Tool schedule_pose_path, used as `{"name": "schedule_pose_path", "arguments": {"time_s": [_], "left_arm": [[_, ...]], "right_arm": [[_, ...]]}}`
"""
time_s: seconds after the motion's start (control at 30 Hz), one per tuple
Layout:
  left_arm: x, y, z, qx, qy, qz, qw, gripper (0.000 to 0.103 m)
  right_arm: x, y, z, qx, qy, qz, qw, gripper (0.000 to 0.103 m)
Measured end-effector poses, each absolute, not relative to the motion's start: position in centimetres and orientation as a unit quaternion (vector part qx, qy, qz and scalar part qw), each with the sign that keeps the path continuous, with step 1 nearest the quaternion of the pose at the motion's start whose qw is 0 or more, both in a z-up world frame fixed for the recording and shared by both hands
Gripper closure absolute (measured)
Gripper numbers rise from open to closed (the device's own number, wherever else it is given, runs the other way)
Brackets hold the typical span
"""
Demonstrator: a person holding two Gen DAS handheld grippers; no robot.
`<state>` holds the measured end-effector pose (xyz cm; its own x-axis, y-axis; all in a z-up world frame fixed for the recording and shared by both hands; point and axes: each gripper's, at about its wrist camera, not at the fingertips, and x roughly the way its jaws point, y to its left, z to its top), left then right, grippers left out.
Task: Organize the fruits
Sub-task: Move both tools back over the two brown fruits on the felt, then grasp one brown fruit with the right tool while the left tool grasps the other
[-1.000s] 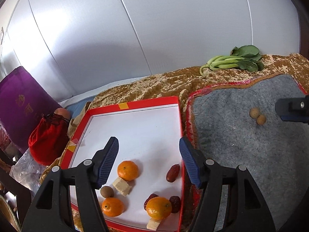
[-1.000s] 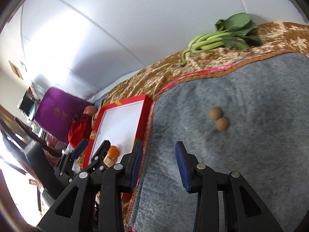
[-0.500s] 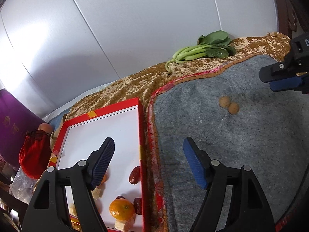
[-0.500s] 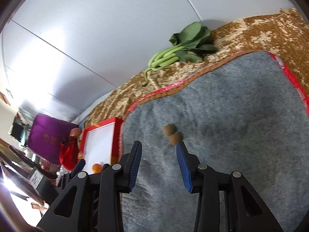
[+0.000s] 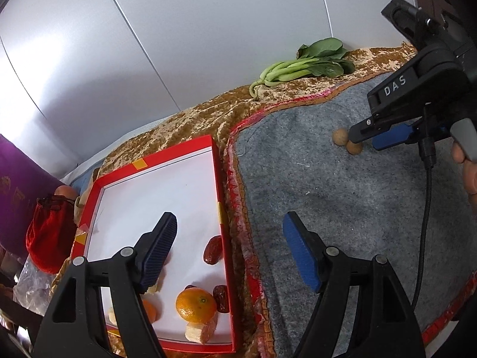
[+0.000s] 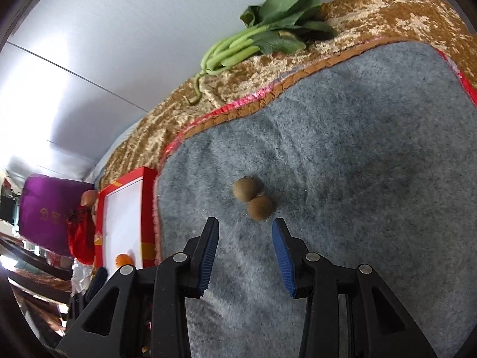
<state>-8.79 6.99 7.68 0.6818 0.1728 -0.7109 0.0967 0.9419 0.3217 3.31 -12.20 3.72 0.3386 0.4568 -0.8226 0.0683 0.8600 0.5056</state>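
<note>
My right gripper (image 6: 244, 250) hangs over the grey mat (image 6: 372, 179), jaws parted with nothing between them, and the two small brown round fruits (image 6: 252, 199) lie touching each other on the mat just ahead of my tips, the nearer one close to the gap. My left gripper (image 5: 229, 249) has its jaws standing wide; they have just been opening and hold nothing, one finger over the red-rimmed white tray (image 5: 214, 179) and the other over the mat. In the tray's near end lie a mandarin (image 5: 195, 304), red dates (image 5: 213, 250) and pale cut chunks (image 5: 198, 331), a second mandarin half hidden behind my finger. The tray sits on a golden-brown patterned cloth (image 5: 190, 125) along the mat's left edge. A bunch of leafy greens (image 6: 262, 32) lies on that cloth beyond the mat's far edge, by the white wall. A red drawstring pouch (image 5: 49, 238) sits past the tray's left side.
</note>
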Motion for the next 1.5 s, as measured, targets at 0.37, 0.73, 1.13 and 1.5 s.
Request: {"name": "schedule_pose_path", "arguments": {"time_s": [0.37, 0.73, 1.13, 1.5], "left_arm": [[-9.3, 7.5, 7.7, 0.173, 0.396, 0.021, 0.902, 0.029], [-8.1, 6.5, 7.8, 0.144, 0.403, -0.008, 0.904, 0.029], [-0.9, -1.5, 6.1, 0.143, 0.437, -0.099, 0.883, 0.029], [2.9, -3.4, 3.8, 0.134, 0.459, -0.132, 0.868, 0.041]], "right_arm": [[5.2, -10.7, 1.5, 0.204, 0.570, 0.082, 0.792, 0.068], [5.0, -14.6, 1.6, 0.268, 0.575, 0.094, 0.767, 0.081], [3.4, -24.8, 2.7, 0.336, 0.555, 0.072, 0.757, 0.081], [3.3, -23.5, 1.4, 0.327, 0.574, 0.082, 0.746, 0.081]]}}
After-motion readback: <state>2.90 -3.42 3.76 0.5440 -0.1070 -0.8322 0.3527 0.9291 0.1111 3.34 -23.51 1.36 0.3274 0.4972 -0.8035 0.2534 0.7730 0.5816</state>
